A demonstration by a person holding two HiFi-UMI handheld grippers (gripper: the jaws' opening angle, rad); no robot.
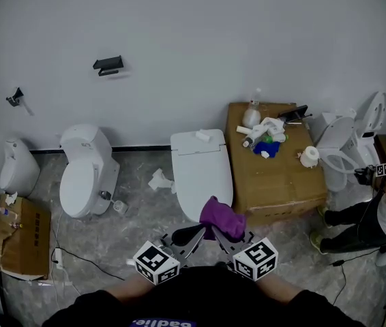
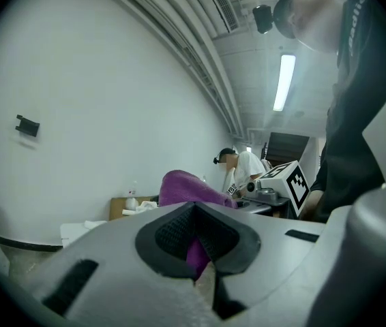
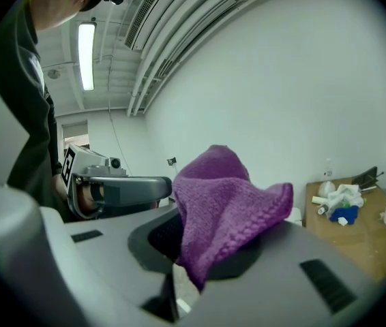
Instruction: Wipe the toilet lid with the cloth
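The toilet lid [image 1: 202,171] is closed, with its back end at the white wall and its front end toward the person. On its right side a cardboard box [image 1: 275,179] stands just beside it, so little room is there. On its left side the grey floor [image 1: 142,213] is free up to the next toilet, with only a small white thing lying on it. I count three toilets: the middle one, one on the left [image 1: 87,172] and one on the right [image 1: 343,148] with its lid up. There are two cardboard boxes, the second [image 1: 16,234] at the far left, and one purple cloth [image 1: 221,218]. The cloth hangs over the front end of the lid; I cannot tell if it touches the lid. Both tongs hold it. The left gripper [image 1: 200,231] has its jaws pressed together on a fold of the cloth, and the right gripper [image 1: 219,234] also pinches it, with the cloth standing up above the jaws. Their tips are just beside each other.
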